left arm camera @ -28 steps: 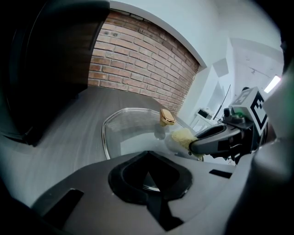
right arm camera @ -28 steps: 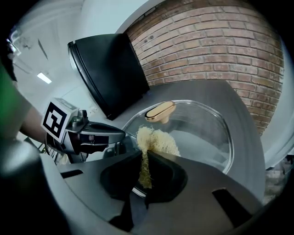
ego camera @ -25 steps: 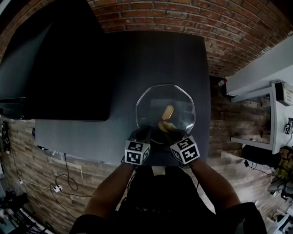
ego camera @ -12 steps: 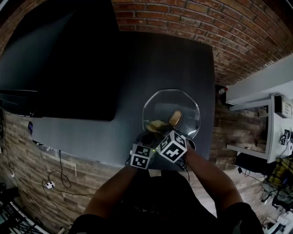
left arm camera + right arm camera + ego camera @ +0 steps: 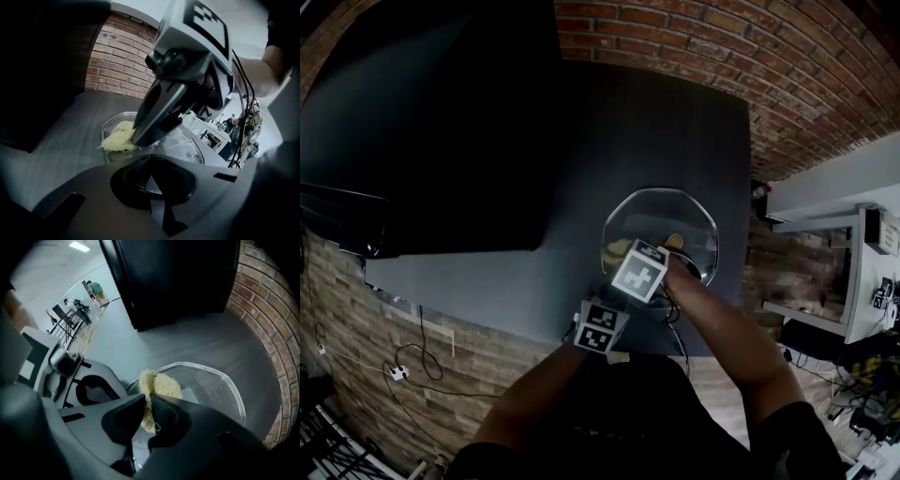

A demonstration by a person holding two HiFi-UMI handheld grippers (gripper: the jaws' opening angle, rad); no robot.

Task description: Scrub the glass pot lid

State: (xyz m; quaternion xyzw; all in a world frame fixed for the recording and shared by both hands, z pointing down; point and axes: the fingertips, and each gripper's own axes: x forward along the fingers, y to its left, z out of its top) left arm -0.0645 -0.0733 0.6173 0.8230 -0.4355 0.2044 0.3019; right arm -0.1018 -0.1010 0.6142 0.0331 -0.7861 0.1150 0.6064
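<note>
We find the right tongs [image 5: 144, 412] clenched on a yellow scrub pad [image 5: 161, 385], which is folded between the jaws and sticks out beyond their tips. The left tongs [image 5: 153, 171] are clenched on the near rim of the glass pot lid [image 5: 675, 214].

The lid lies flat on the dark desk [image 5: 656, 122], towards its near right part. The pad rests on the left part of the lid.

In the head view, the right forearm [image 5: 722, 333] runs from the near right towards the far left, over the lid's near edge. The left forearm [image 5: 534, 394] comes in from the near left. The right marker cube [image 5: 639, 272] sits just beyond the left one [image 5: 602, 326].

Only the head view shows the tan knob [image 5: 675, 241] at the lid's middle and the large black panel [image 5: 431, 141] on the left of the desk. Only the left gripper view shows the right tongs slanting down onto the pad. Only the right gripper view shows the fold of the pad.
</note>
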